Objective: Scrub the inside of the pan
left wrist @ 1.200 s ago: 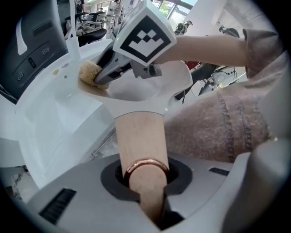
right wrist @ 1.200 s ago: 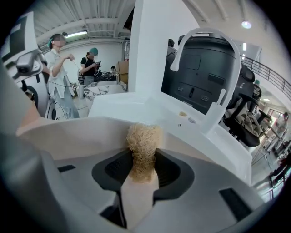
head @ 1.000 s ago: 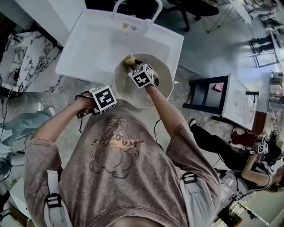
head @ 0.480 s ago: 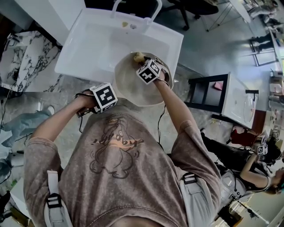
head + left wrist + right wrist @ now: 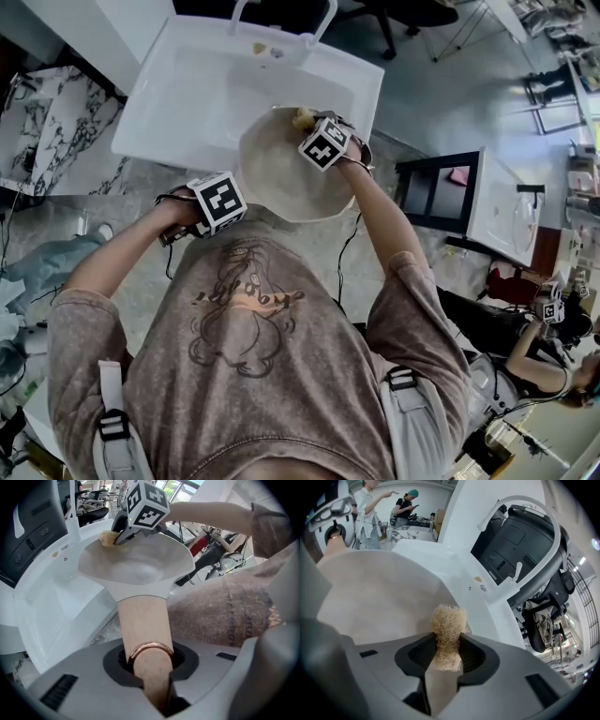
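A cream pan (image 5: 281, 178) is held tilted over the white sink (image 5: 197, 94). Its wooden handle (image 5: 143, 625), with a copper ring at the end, is clamped in my left gripper (image 5: 147, 667), whose marker cube (image 5: 217, 202) shows in the head view. My right gripper (image 5: 447, 656) is shut on a tan loofah scrubber (image 5: 448, 632), also seen as the scrubber (image 5: 302, 118) at the pan's far rim. The scrubber (image 5: 108, 538) presses the pan's inside wall (image 5: 379, 597) near the rim, under the right marker cube (image 5: 146, 506).
The sink's faucet (image 5: 513, 527) arches at the back edge. A marble counter (image 5: 56, 122) lies left of the sink. A black-and-white cabinet (image 5: 469, 202) stands to the right. Other people (image 5: 370, 508) work in the background.
My right gripper and the scrubber have slid rightward along the pan's far rim. The left gripper and the pan have stayed nearly still.
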The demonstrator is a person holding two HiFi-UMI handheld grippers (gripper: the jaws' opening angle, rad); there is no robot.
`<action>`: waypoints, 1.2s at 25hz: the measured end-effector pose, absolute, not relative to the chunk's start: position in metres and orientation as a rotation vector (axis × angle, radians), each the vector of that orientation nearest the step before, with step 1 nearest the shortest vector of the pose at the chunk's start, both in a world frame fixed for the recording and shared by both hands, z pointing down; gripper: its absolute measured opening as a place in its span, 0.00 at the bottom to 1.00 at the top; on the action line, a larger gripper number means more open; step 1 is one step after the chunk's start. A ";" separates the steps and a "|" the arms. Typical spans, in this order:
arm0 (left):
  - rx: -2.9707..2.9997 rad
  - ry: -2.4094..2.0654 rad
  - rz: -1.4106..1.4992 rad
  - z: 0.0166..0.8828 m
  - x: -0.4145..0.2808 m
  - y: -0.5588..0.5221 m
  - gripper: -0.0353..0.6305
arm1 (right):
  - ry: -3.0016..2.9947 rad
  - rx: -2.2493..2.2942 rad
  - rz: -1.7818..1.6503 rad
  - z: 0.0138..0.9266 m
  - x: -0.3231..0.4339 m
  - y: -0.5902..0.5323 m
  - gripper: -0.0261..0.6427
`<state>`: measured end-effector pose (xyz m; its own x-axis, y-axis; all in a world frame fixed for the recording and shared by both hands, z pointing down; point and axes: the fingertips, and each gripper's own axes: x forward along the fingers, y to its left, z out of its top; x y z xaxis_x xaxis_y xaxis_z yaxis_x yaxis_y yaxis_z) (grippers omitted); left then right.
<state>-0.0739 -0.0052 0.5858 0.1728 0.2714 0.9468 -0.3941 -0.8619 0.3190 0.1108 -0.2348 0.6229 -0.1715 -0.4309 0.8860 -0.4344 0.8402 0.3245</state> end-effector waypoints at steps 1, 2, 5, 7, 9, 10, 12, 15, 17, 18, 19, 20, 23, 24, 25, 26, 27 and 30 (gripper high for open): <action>1.952 -0.116 1.739 0.586 -0.073 -0.006 0.18 | -1.779 0.641 -0.012 0.624 0.113 -0.233 0.27; 1.955 -0.118 1.738 0.585 -0.073 -0.006 0.18 | -1.768 0.620 -0.023 0.626 0.116 -0.231 0.27; 1.954 -0.119 1.734 0.585 -0.073 -0.007 0.18 | -1.746 0.564 -0.022 0.628 0.127 -0.222 0.27; 1.951 -0.115 1.729 0.585 -0.073 -0.007 0.18 | -1.735 0.531 -0.011 0.629 0.137 -0.215 0.27; 1.946 -0.113 1.729 0.585 -0.074 -0.006 0.18 | -1.724 0.501 -0.007 0.628 0.145 -0.208 0.27; 1.946 -0.113 1.729 0.585 -0.074 -0.006 0.18 | -1.720 0.488 -0.008 0.627 0.149 -0.204 0.27; 1.945 -0.113 1.727 0.585 -0.073 -0.006 0.18 | -1.707 0.462 -0.008 0.625 0.157 -0.198 0.27; 1.946 -0.117 1.726 0.585 -0.073 -0.006 0.18 | -1.691 0.435 0.006 0.621 0.168 -0.188 0.27; 1.954 -0.120 1.722 0.584 -0.071 -0.006 0.18 | -1.688 0.427 0.021 0.617 0.174 -0.180 0.27; 1.956 -0.120 1.722 0.584 -0.071 -0.006 0.18 | -1.691 0.427 0.032 0.614 0.177 -0.176 0.27; 1.956 -0.120 1.722 0.584 -0.071 -0.005 0.18 | -1.694 0.425 0.045 0.612 0.179 -0.173 0.27; 1.954 -0.120 1.724 0.583 -0.072 -0.005 0.18 | -1.697 0.419 0.059 0.610 0.181 -0.169 0.27; 1.938 -0.119 1.732 0.585 -0.074 -0.003 0.18 | -1.699 0.381 0.091 0.606 0.181 -0.156 0.27; 1.939 -0.120 1.731 0.585 -0.074 -0.003 0.18 | -1.693 0.366 0.100 0.605 0.182 -0.151 0.27; 1.945 -0.122 1.728 0.585 -0.073 -0.003 0.18 | -1.687 0.352 0.109 0.605 0.183 -0.146 0.27; 1.951 -0.124 1.725 0.585 -0.073 -0.004 0.18 | -1.684 0.340 0.118 0.606 0.183 -0.142 0.27; 1.955 -0.126 1.723 0.585 -0.072 -0.004 0.18 | -1.684 0.332 0.128 0.606 0.183 -0.138 0.27; 1.962 -0.126 1.719 0.584 -0.072 -0.004 0.18 | -1.684 0.309 0.183 0.605 0.183 -0.121 0.27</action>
